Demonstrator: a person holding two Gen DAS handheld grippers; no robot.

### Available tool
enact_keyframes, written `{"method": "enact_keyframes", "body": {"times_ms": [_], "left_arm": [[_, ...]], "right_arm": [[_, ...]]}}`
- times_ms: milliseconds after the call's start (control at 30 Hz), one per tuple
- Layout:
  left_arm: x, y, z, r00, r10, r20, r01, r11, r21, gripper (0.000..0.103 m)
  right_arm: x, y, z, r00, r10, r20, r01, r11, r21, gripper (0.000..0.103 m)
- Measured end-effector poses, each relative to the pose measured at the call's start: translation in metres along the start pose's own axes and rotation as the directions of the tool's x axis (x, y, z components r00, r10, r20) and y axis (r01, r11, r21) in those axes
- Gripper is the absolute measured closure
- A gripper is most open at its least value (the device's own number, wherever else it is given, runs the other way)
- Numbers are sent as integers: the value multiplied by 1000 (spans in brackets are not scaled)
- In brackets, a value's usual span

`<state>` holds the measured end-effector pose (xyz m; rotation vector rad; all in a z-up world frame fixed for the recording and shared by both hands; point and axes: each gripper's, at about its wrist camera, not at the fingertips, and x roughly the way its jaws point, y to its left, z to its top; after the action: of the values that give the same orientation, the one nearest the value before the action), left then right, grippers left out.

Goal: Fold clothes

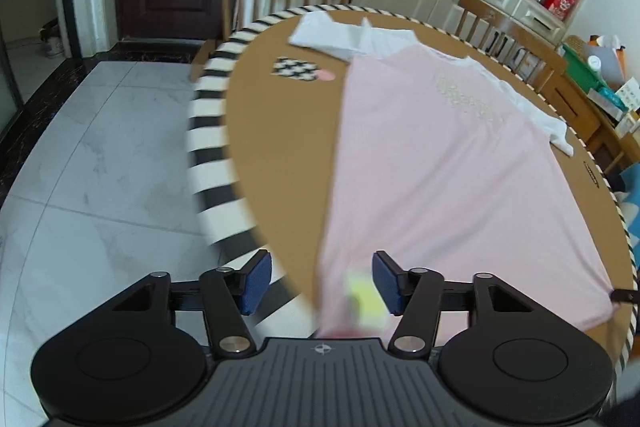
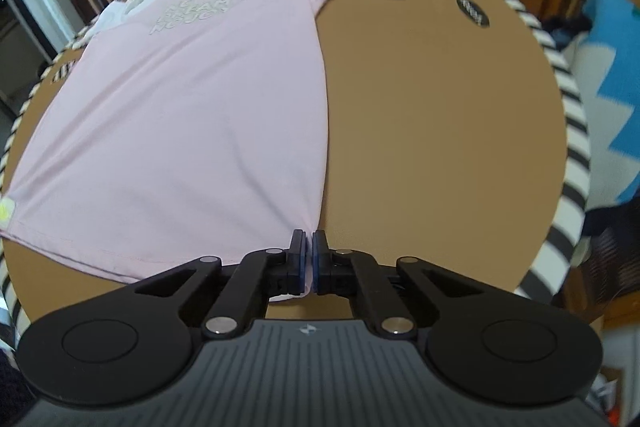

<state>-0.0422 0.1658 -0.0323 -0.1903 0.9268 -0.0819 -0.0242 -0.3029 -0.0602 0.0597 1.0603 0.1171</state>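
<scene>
My right tongs (image 2: 307,259) are clamped on the hem corner of the pink T-shirt (image 2: 192,115), which lies flat on the round surface (image 2: 432,131). My left tongs (image 1: 322,281) stand wide apart above the opposite hem corner, at 6 o'clock. Risk: uneven lifting would skew the fold. A patterned card (image 1: 296,69) lies at 11 o'clock, clear of the shirt.
</scene>
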Motion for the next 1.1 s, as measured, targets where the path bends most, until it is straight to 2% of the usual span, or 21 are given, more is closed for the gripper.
{"method": "enact_keyframes", "body": {"times_ms": [67,100,167,267,400,433,467,500,567,600,633,767,833,933,1033,1100], "left_arm": [[19,-18,0,1000,4,-28,-2,999,53,54],[30,-24,-2,999,15,-48,-11,997,77,62],[38,-34,-9,998,52,-26,-49,991,124,69],[39,-39,-13,996,86,-21,-81,982,169,85],[34,-25,-6,997,66,-43,-60,991,118,87],[29,-21,1,998,59,-22,-57,993,100,85],[22,-17,8,999,54,4,-54,995,80,75],[17,-13,19,998,53,43,-56,997,62,57],[11,-7,45,988,66,137,-72,997,39,43],[12,-5,61,982,84,170,-91,995,36,39],[17,-4,77,976,103,191,-111,993,32,38],[53,-3,138,956,155,251,-173,984,52,37],[77,-3,164,947,181,264,-205,977,66,37],[116,-1,201,948,183,259,-203,978,55,36],[154,0,232,955,176,240,-187,982,24,34],[178,2,252,959,182,218,-190,982,13,29]], "right_arm": [[-4,0,1,1000,-18,-8,17,999,-29,100],[-6,-1,2,1000,-26,-13,26,999,-42,100],[-3,-4,1,999,-33,-28,32,999,-29,100],[4,-3,-6,998,-38,-50,38,999,-17,100],[7,-3,-10,996,-27,-80,27,1000,7,97],[4,-7,-7,997,-21,-76,23,1000,21,94],[-1,-12,-3,997,-16,-69,19,999,36,94],[-7,-18,4,999,-17,-45,20,999,50,93],[-16,-31,28,998,-43,38,40,997,60,89],[-19,-38,43,994,-67,89,62,996,65,78],[-21,-44,58,986,-92,140,82,994,71,68],[-6,-67,131,938,-134,321,109,990,95,69],[12,-81,166,922,-132,365,89,987,132,69],[49,-102,211,925,-133,355,65,978,197,66],[85,-113,243,935,-164,314,97,971,219,65],[106,-119,257,940,-176,292,109,967,231,62]]}}
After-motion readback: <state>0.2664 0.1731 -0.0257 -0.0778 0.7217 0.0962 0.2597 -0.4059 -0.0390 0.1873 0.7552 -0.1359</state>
